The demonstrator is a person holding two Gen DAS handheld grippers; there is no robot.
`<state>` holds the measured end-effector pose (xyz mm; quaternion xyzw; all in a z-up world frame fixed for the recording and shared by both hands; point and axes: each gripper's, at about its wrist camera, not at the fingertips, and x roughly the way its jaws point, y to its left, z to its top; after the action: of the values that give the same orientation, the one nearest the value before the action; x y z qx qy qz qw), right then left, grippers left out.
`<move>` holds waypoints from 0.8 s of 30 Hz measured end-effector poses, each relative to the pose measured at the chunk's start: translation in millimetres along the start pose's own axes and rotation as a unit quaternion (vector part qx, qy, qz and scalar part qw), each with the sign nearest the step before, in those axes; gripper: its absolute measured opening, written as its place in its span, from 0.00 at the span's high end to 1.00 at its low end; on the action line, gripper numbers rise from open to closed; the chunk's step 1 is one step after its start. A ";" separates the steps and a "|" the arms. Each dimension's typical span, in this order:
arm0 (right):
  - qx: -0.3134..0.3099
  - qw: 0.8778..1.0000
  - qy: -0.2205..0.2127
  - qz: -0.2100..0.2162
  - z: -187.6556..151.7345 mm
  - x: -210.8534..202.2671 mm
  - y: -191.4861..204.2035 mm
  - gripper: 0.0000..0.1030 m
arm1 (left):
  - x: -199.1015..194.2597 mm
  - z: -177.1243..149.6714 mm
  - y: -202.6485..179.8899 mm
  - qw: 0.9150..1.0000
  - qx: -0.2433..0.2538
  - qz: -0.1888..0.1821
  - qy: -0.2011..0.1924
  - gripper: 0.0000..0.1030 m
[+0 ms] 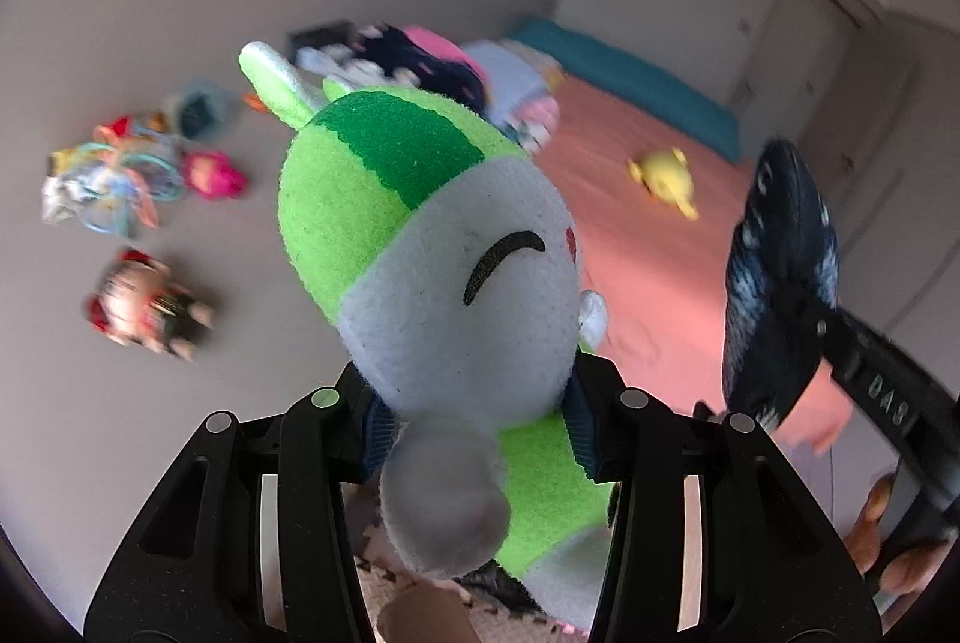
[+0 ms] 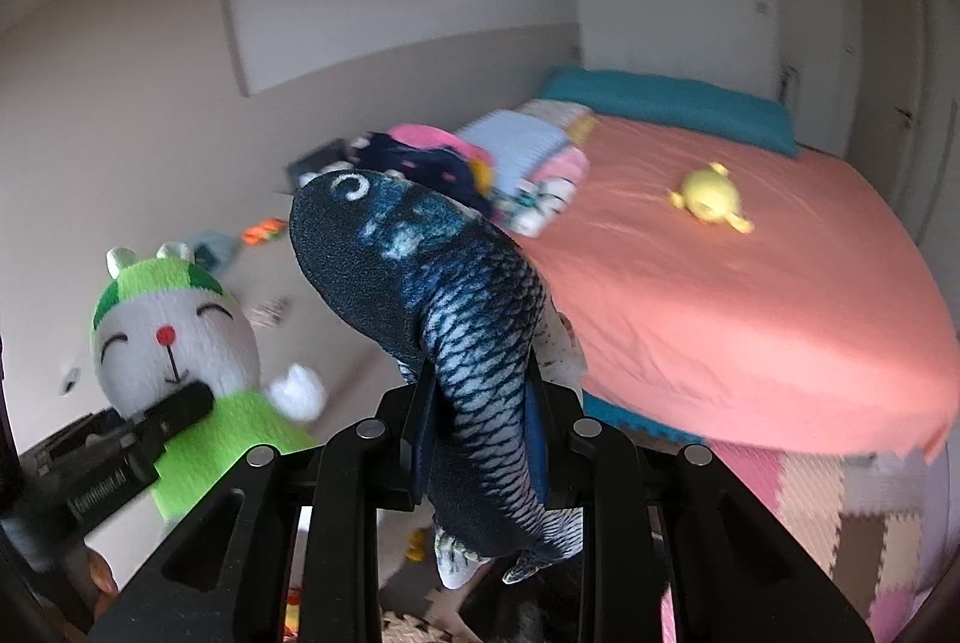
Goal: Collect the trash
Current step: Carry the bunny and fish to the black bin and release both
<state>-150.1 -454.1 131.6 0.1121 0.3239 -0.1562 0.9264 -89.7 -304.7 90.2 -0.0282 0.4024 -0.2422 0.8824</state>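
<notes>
1. The left tool is closed on a plush bunny at its neck. The bunny has a white smiling face, a light and dark green cap with small ears, and a bright green body; its head rises straight ahead of the tool.
2. The right tool is clamped narrowly on a plush fish, dark blue with printed pale scales and a white ring eye. The fish's head stands up above the tool's fingers and its tail hangs below them.
3. Ahead and to the right of both tools lies a bed with a salmon-pink sheet; a yellow plush rests on it.
4. Folded clothes are stacked at the bed's near-left corner.
5. Far left of the left tool, blurred toys lie scattered on the floor, a small doll among them.
6. A bluish round container sits beyond them; its contents cannot be told.
</notes>
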 end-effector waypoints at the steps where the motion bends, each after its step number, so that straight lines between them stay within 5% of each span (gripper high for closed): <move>1: 0.004 1.000 0.004 -0.004 -3.1 2.4 -7.1 0.75 | 2.8 -3.0 -5.6 1.000 0.006 -0.003 0.007 0.55; 8: 0.049 0.997 0.054 -0.036 -47.2 25.5 -66.3 0.74 | 64.6 -56.2 -50.3 0.994 0.073 -0.016 0.083 0.52; 11: 0.065 0.994 0.078 -0.035 -63.5 35.0 -86.2 0.70 | 84.7 -81.8 -68.2 0.988 0.101 -0.022 0.118 0.42; 13: 0.081 0.991 0.102 -0.037 -72.6 48.1 -99.0 0.48 | 97.9 -93.8 -81.4 0.982 0.117 -0.029 0.146 0.20; 14: 0.089 0.989 0.110 -0.051 -74.7 54.1 -105.6 0.27 | 104.1 -99.0 -86.9 0.980 0.126 -0.028 0.153 0.05; 15: 0.095 0.987 0.109 -0.073 -77.2 56.6 -112.9 0.18 | 104.9 -102.5 -90.8 0.980 0.131 -0.022 0.151 0.05; 24: 0.110 0.985 0.097 -0.089 -81.2 50.6 -131.5 0.18 | 96.0 -113.9 -104.6 0.976 0.164 -0.021 0.144 0.05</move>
<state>-206.1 -561.8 23.4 0.1990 0.4020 -0.2613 0.8547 -160.9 -423.5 -27.9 0.1436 0.4793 -0.3249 0.8026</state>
